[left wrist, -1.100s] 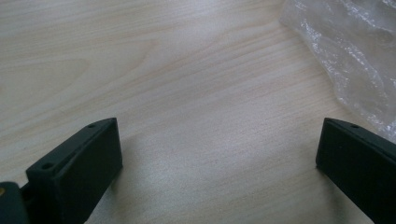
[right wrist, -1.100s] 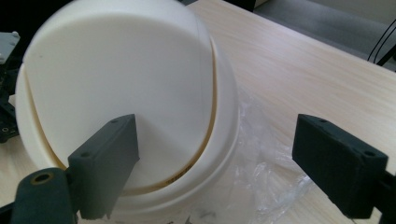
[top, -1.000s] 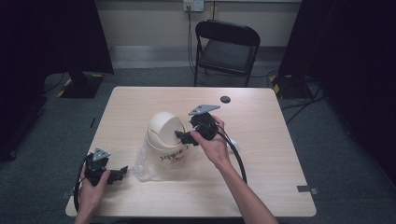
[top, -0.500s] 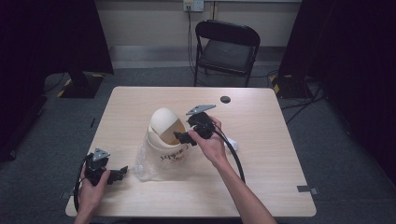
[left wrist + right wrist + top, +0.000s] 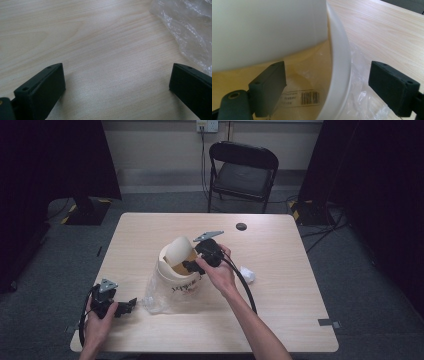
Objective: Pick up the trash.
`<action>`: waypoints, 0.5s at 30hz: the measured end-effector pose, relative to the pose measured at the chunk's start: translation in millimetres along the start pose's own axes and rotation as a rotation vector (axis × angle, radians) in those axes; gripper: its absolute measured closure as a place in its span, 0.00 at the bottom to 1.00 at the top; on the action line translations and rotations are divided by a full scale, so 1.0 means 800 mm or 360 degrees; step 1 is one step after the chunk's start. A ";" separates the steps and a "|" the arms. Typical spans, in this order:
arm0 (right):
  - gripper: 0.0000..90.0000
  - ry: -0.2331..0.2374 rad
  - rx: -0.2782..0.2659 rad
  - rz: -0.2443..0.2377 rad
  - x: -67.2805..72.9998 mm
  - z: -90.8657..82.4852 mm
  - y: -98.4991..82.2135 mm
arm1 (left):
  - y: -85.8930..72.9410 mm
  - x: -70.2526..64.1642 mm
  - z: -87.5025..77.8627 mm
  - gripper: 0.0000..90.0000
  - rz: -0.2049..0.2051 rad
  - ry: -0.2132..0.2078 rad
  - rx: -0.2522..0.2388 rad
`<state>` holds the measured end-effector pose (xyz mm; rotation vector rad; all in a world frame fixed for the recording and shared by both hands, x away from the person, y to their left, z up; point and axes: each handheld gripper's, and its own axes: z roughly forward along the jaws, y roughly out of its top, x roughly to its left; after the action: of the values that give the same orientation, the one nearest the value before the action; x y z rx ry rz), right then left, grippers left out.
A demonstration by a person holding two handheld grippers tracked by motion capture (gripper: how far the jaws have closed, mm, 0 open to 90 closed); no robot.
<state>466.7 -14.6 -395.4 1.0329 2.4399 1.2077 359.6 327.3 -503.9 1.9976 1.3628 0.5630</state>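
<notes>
Near the table's centre stands the small white bin [image 5: 179, 270], its swing lid [image 5: 176, 251] tipped up so that the tan inside shows; a clear plastic bag [image 5: 156, 296] trails from its base toward 7 o'clock. Compared with a second ago, we see the lid pushed further open and the right gripper [image 5: 192, 266] moved in to the rim [image 5: 338, 72]. In the right gripper view its jaws stand wide apart, one inside the opening and one outside, straddling the rim and gripping nothing. We judge that the bin's mouth is now reachable, whether to seat the bag or to drop something in. The left gripper [image 5: 131, 304] rests at 7 o'clock, also spread wide and empty, with the bag's edge [image 5: 185, 30] just beside one jaw. A crumpled white scrap [image 5: 247, 275] lies at 3 o'clock, a dark round disc [image 5: 241, 226] at 1 o'clock. The pale wooden table [image 5: 290, 320] stands on grey carpet; a black folding chair [image 5: 243, 170] waits at 12 o'clock between dark curtains.
</notes>
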 end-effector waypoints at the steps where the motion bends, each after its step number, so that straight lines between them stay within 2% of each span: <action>1: 0.16 0.0018 -0.0002 0.0021 -0.001 0.002 0.000 | 0.000 0.000 0.000 0.00 -0.0001 0.0000 0.0000; 7: 0.16 0.0030 0.0011 0.0003 0.001 0.007 0.001 | 0.000 0.000 0.000 0.00 -0.0001 0.0000 -0.0001; 9: 0.16 0.0052 -0.0001 0.0026 -0.001 0.004 0.001 | 0.000 0.000 0.000 0.00 0.0000 0.0000 0.0000; 15: 0.17 0.0056 -0.0052 0.0024 -0.007 -0.008 0.000 | 0.000 0.000 0.000 0.00 -0.0002 0.0002 0.0000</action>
<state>467.8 -22.5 -392.0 1.0319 2.4340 1.2767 359.7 327.2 -503.9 1.9965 1.3647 0.5638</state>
